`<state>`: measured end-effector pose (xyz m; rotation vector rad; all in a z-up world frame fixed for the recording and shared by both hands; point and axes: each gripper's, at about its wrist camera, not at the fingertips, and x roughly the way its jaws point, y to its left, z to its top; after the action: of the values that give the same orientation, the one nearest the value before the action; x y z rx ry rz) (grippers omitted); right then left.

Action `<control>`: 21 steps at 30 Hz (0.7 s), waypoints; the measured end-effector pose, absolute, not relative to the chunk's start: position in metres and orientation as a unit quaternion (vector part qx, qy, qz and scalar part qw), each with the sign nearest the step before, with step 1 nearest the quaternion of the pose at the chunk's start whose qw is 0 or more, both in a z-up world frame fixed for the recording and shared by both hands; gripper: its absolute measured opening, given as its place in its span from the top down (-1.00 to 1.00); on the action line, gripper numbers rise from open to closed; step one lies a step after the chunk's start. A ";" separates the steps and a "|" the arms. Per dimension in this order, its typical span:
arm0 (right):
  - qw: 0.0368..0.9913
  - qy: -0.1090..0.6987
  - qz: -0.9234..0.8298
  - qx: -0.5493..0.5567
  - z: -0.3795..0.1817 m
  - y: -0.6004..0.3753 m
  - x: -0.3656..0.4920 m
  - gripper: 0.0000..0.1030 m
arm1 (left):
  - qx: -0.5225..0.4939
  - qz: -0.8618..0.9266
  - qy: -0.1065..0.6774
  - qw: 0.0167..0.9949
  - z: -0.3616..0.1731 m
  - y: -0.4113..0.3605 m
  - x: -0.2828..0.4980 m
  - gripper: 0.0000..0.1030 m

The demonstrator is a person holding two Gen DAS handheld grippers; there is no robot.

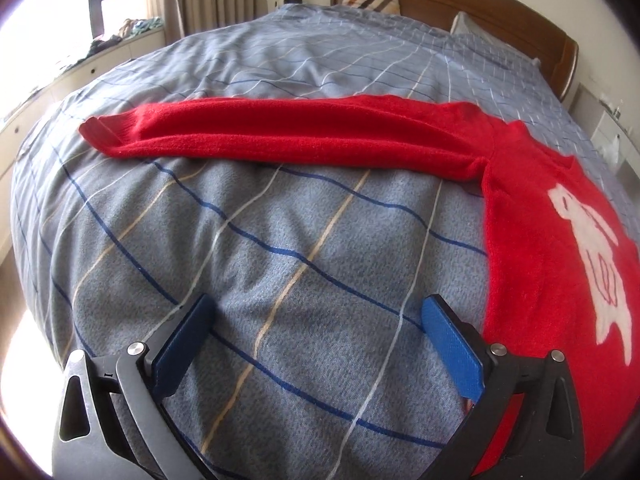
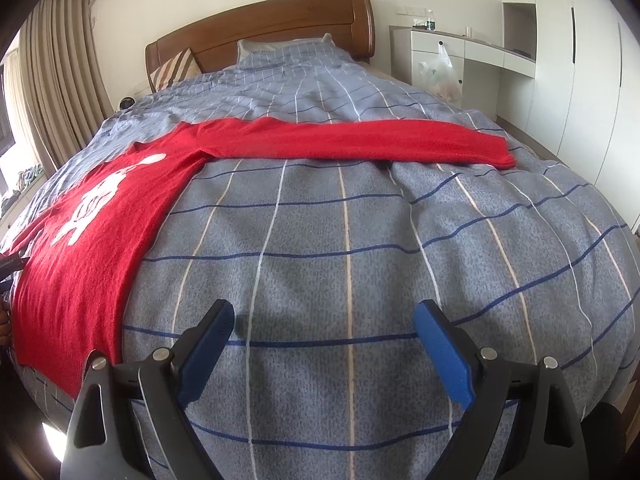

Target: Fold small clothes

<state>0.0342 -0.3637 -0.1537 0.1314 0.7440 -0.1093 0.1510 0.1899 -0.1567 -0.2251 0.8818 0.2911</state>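
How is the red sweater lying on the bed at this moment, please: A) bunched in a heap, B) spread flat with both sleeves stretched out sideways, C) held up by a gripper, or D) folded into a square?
B: the red sweater lies flat on the checked duvet, sleeves outstretched.

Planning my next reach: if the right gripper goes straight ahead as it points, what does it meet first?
Probably the bedcover, bare between the open fingers of the right gripper; farther along lies the red sweater's sleeve. Depth is uncertain.
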 end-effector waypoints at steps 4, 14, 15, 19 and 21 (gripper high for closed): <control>0.927 0.367 -0.054 0.063 -0.156 -0.364 0.036 -0.79 | -0.110 0.138 0.425 0.888 -0.157 0.189 0.151 -0.99; 0.923 0.376 -0.052 0.057 -0.163 -0.360 0.038 -0.90 | -0.116 0.139 0.416 0.891 -0.157 0.189 0.146 -0.99; 0.923 0.377 -0.052 0.059 -0.163 -0.360 0.039 -0.91 | -0.114 0.141 0.415 0.892 -0.157 0.188 0.147 -0.99; 0.923 0.378 -0.051 0.057 -0.165 -0.359 0.039 -0.96 | -0.098 0.145 0.419 0.891 -0.158 0.184 0.148 -0.99; 0.922 0.379 -0.050 0.055 -0.166 -0.358 0.040 -0.98 | -0.096 0.145 0.419 0.891 -0.158 0.183 0.148 -0.99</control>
<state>0.0397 -0.3581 -0.1657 0.1126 0.7785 -0.1036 0.1482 0.1830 -0.1579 -0.1988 0.8700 0.3009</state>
